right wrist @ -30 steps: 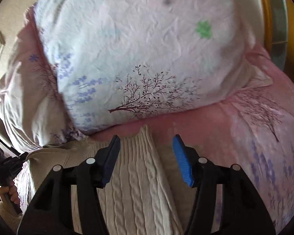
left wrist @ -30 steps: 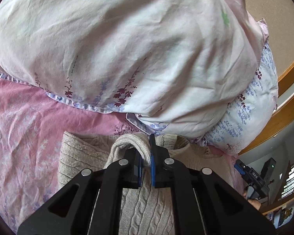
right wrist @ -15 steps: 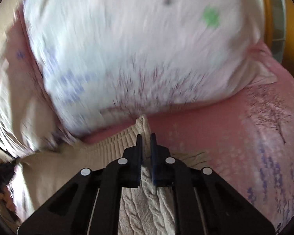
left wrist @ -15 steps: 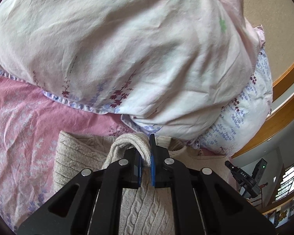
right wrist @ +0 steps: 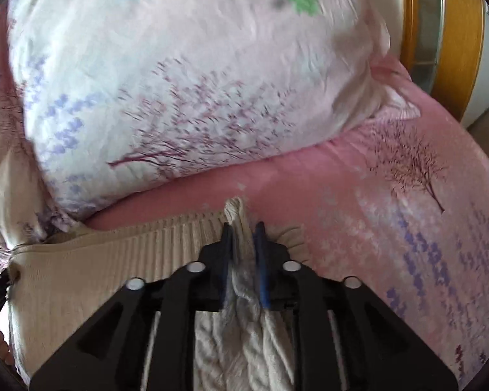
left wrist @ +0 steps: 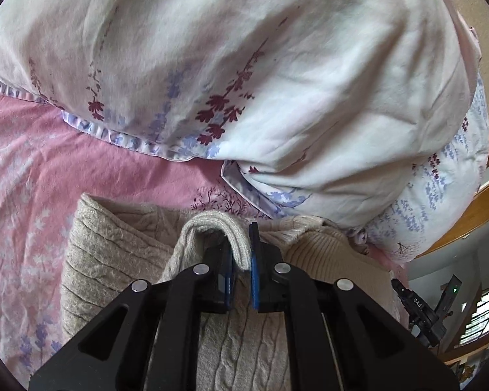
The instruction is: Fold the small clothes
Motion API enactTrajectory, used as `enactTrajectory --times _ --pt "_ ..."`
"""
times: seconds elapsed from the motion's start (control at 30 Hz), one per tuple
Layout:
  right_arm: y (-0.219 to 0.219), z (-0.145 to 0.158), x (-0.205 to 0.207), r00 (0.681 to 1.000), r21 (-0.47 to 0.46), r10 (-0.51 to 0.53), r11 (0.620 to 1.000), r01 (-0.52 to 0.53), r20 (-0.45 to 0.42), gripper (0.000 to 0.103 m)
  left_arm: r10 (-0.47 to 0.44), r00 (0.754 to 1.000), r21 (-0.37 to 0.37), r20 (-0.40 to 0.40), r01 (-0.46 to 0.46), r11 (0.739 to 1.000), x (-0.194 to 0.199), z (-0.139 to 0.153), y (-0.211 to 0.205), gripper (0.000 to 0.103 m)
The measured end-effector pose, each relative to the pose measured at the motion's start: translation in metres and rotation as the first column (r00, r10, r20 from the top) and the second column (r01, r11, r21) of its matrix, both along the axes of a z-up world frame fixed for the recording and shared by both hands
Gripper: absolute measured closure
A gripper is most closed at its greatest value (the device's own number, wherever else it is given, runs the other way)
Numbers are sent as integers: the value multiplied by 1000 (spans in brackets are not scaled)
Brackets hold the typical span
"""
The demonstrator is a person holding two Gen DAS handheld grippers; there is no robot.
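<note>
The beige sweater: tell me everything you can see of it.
The beige sweater is a cable-knit garment with ribbed bands, soft and thick-looking. It lies spread on the pink floral bedsheet, its far edge reaching the white floral pillows. The left gripper is shut on a raised, looped fold of ribbed knit. The right gripper is shut on a bunched ridge of cable knit near a ribbed edge. Its full shape is hidden.
</note>
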State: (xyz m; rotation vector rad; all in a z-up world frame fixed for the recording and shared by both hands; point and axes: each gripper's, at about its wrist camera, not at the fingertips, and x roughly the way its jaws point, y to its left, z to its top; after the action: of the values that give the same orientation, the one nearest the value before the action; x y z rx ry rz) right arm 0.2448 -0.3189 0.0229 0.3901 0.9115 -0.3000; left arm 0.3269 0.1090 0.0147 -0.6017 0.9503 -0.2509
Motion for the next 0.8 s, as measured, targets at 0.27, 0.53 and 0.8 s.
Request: enactTrajectory --times 0.27,0.53,0.8 --pt "46 25 -36 950 97 297 947 -306 99 54 -47 986 -9 162 49 999 -58 46 11 40" --pt "31 0 -47 987 31 158 987 -157 -39 45 -157 988 -20 -6 156 987 -56 -8 -22 54" --pt "112 35 -37 863 162 469 852 -498 189 36 -322 944 -235 77 331 914 -71 12 -51 41"
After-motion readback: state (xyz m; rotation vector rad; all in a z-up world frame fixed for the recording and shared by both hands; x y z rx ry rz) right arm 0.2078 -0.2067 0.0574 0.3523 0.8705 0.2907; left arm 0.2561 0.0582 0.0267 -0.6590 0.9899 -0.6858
